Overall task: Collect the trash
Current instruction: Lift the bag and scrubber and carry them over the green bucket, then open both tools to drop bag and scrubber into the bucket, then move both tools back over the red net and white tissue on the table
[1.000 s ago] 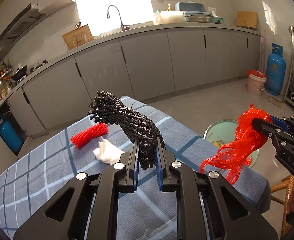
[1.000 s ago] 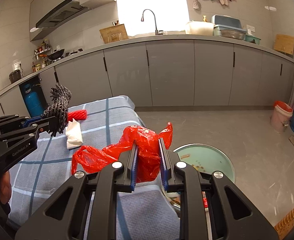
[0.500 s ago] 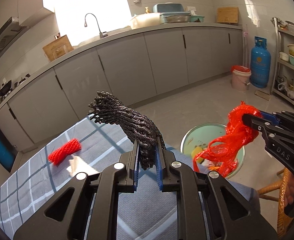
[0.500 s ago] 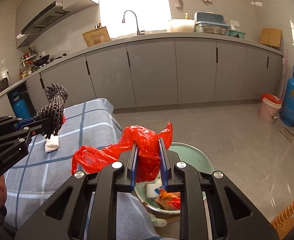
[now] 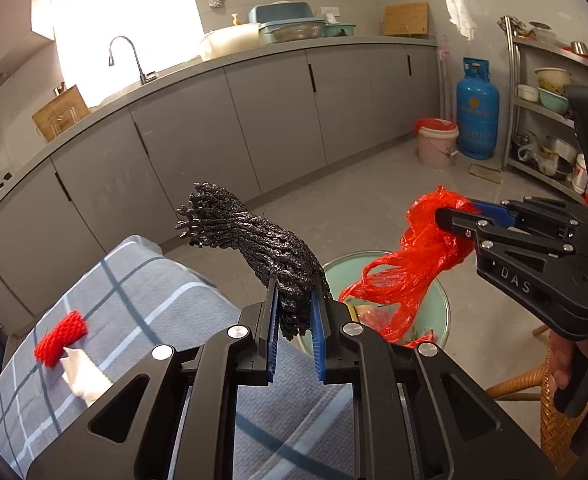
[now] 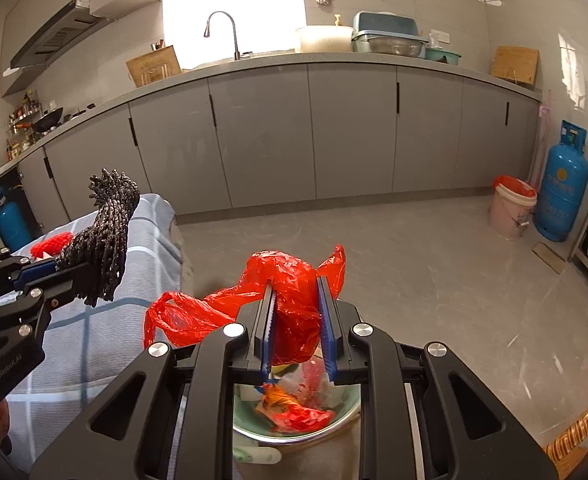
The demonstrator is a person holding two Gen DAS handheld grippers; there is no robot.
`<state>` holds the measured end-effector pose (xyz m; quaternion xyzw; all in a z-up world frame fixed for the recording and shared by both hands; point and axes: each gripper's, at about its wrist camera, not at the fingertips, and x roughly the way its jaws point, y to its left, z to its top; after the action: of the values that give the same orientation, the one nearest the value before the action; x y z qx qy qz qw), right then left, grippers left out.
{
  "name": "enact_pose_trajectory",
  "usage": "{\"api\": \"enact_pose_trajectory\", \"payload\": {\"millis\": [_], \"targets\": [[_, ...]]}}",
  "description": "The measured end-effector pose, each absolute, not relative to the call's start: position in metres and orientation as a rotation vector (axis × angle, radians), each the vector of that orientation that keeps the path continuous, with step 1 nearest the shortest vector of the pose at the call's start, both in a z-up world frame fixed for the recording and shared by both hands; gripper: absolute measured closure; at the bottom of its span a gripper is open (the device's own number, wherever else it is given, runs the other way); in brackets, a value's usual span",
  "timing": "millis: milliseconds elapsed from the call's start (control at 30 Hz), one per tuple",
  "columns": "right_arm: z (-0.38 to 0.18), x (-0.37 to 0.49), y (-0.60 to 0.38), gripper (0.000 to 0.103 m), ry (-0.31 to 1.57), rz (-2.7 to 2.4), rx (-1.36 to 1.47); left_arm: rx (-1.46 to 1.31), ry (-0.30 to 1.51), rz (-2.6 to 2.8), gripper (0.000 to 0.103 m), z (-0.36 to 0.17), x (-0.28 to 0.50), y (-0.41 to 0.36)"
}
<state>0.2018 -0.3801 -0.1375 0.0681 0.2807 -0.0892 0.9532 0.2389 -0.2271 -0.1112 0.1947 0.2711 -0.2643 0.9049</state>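
The left gripper (image 5: pixel 294 322) clenches a black foam net (image 5: pixel 261 244) at the table (image 5: pixel 141 292) edge, beside the green bin (image 5: pixel 442 308). The right gripper (image 6: pixel 296 320) grips a red plastic bag (image 6: pixel 289 300) directly over the bin's trash. A red net (image 5: pixel 59 338) and white tissue (image 5: pixel 83 376) lie on the table. Bare floor (image 6: pixel 434 272) spreads beyond the bin to the cabinets (image 6: pixel 261 136).
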Motion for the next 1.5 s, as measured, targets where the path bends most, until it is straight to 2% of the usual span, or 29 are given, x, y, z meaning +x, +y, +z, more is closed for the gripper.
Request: {"api": "enact_pose_trajectory", "payload": {"millis": [500, 567, 600, 633, 667, 900, 1000, 1200, 1500], "targets": [[-0.162, 0.232, -0.410, 0.081, 0.616, -0.213, 0.138, 0.448, 0.604, -0.612, 0.087, -0.147, 0.254, -0.265], [-0.166, 0.237, -0.413, 0.076, 0.621, -0.214, 0.133, 0.461, 0.605, -0.616, 0.082, -0.150, 0.256, -0.268], [-0.169, 0.239, -0.415, 0.070, 0.620, -0.220, 0.134, 0.466, 0.602, -0.604, 0.077, -0.152, 0.257, -0.268], [-0.171, 0.239, -0.417, 0.046, 0.619, -0.230, 0.138, 0.473, 0.607, -0.594, 0.056, -0.154, 0.258, -0.269], [-0.173, 0.239, -0.419, 0.035, 0.614, -0.240, 0.144, 0.473, 0.604, -0.582, 0.048, -0.155, 0.258, -0.267], [-0.184, 0.232, -0.424, 0.036, 0.638, -0.255, 0.173, 0.467, 0.618, -0.546, 0.043, -0.160, 0.261, -0.260], [-0.184, 0.228, -0.422, 0.036, 0.639, -0.254, 0.176, 0.454, 0.629, -0.527, 0.037, -0.161, 0.264, -0.254], [-0.179, 0.225, -0.413, 0.036, 0.636, -0.248, 0.176, 0.444, 0.631, -0.515, 0.036, -0.158, 0.263, -0.247], [-0.167, 0.218, -0.399, 0.036, 0.627, -0.236, 0.158, 0.426, 0.624, -0.499, 0.027, -0.150, 0.257, -0.237]]}}
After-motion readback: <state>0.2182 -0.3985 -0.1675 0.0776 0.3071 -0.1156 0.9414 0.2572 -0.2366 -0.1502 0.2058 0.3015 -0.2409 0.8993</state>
